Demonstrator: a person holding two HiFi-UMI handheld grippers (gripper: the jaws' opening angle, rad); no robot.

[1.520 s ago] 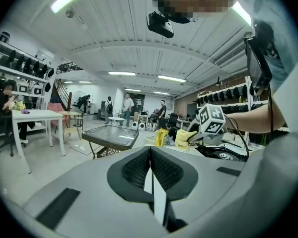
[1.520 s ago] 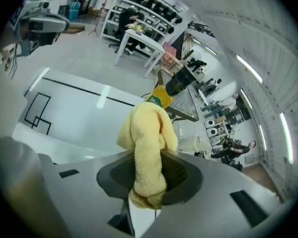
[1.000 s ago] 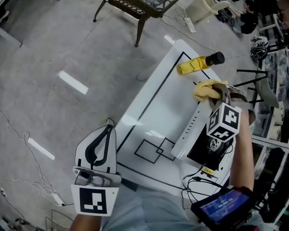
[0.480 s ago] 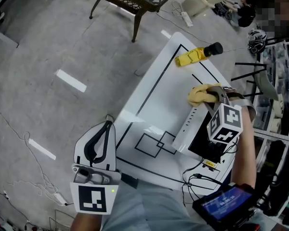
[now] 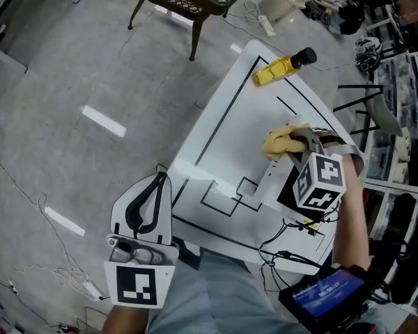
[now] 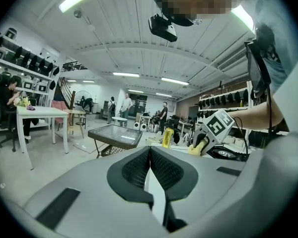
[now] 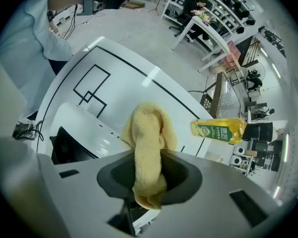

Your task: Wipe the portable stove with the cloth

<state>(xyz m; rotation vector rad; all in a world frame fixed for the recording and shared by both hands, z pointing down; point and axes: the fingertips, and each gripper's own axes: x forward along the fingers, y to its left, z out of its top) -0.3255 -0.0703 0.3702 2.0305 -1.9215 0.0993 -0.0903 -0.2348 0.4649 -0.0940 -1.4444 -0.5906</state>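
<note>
Cloth (image 7: 148,148) — between right tongs (image 7: 149,180) (at stove (image 7: 82,120) edge)

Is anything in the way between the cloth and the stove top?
Nothing visible. The right gripper holds the yellow cloth right at the portable stove's white edge. The yellow bottle lies farther off on the table, clear of it.
</note>
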